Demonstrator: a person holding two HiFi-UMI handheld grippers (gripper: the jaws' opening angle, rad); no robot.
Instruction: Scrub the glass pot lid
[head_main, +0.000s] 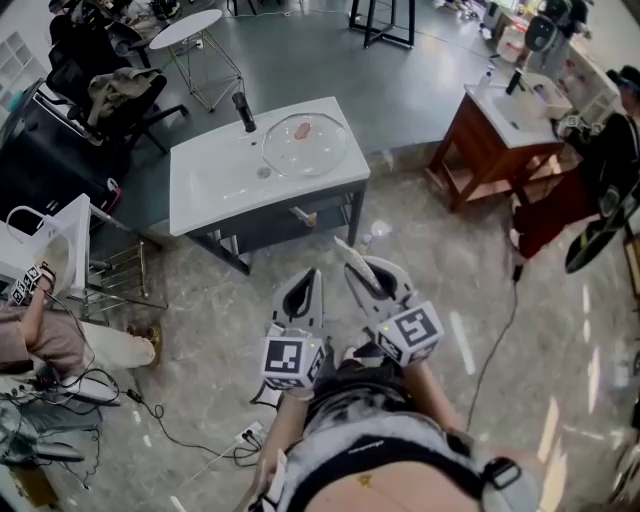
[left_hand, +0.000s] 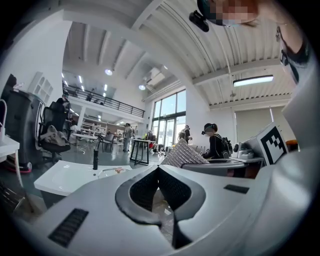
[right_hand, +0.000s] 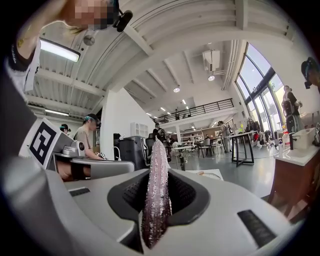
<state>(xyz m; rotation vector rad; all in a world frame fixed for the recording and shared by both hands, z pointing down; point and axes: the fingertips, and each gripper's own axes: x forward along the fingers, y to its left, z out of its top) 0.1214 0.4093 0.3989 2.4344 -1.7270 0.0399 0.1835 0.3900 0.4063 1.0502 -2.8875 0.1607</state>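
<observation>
Your left gripper (head_main: 308, 285) has its fingers (left_hand: 142, 187) pressed together with nothing between them, the dark ribbed pads meeting at the tip. Your right gripper (head_main: 365, 275) has its fingers (right_hand: 182, 192) closed narrow on a glittery scrub pad (right_hand: 156, 190), which stands on edge between the pads and pokes out past the fingertips. From the head view, both grippers sit close in front of your body, side by side and nearly touching, each pointing forward at about level. The glass pot lid (head_main: 305, 143) lies well ahead of your fingers, far from both sets of tips, flat on the white desk (head_main: 215, 185) toward its right end, with a reddish spot at its middle. In the left gripper view the lid shows just left of the closed fingers. A black faucet (head_main: 244, 112) stands on the desk just left of the lid, farther from your fingers than the lid's near rim.
</observation>
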